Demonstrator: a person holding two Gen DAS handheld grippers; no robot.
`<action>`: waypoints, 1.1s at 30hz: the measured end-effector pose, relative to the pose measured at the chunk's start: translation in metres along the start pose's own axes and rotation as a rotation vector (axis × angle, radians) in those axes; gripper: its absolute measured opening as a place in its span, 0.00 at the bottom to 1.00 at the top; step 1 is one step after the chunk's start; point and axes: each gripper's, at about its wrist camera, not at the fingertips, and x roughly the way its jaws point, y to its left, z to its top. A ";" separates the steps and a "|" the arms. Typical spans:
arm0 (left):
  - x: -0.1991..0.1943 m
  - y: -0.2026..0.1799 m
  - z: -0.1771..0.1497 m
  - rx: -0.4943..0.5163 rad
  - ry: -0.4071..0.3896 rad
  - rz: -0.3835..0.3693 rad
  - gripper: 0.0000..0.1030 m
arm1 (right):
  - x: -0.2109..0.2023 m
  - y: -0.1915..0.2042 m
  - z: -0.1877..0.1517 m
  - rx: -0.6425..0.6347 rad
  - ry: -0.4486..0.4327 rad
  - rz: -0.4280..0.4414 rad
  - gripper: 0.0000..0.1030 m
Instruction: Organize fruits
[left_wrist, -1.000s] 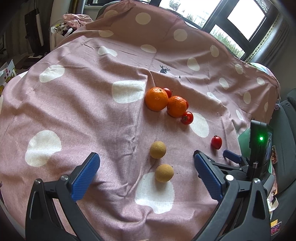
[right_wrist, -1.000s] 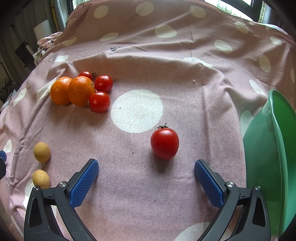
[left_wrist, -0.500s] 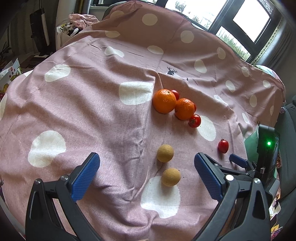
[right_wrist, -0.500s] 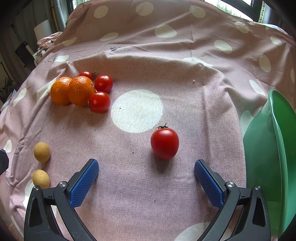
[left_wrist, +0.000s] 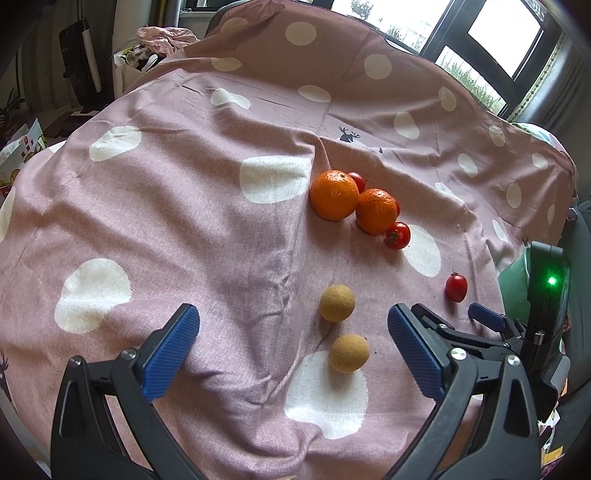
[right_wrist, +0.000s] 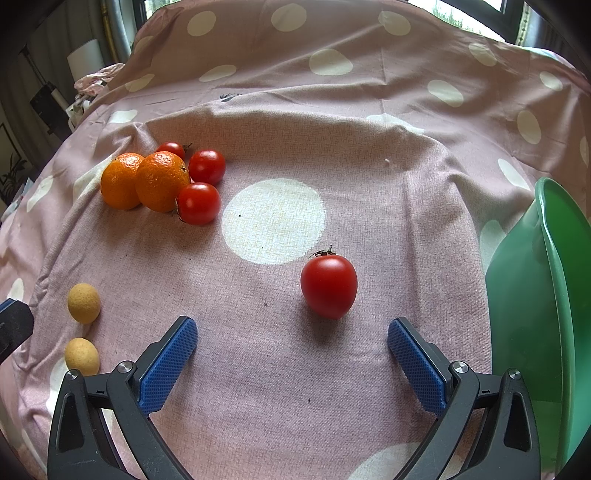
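Observation:
Fruit lies on a pink spotted cloth. Two oranges touch each other, with small red tomatoes packed around them. Two tan round fruits lie just ahead of my left gripper, which is open and empty. A lone tomato sits a little ahead of my right gripper, also open and empty. The same tomato shows in the left wrist view, with the right gripper beside it.
A green plastic bowl stands at the right edge of the cloth, close to my right gripper. The cloth is creased and drops off at its edges. Windows and room clutter lie beyond the far side.
My left gripper has drawn back and shifted left, so the fruit sits further right and smaller in its view. The right gripper and the lone tomato have not moved.

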 end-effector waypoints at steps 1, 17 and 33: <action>0.000 0.000 0.000 -0.001 0.000 0.000 0.99 | 0.001 0.000 0.001 0.000 0.000 0.000 0.99; 0.000 -0.003 -0.002 0.008 -0.004 0.004 0.99 | 0.001 0.000 0.001 0.000 0.000 0.000 0.99; -0.001 -0.003 -0.002 0.008 -0.003 -0.006 0.99 | -0.001 -0.001 -0.001 0.000 0.000 0.000 0.99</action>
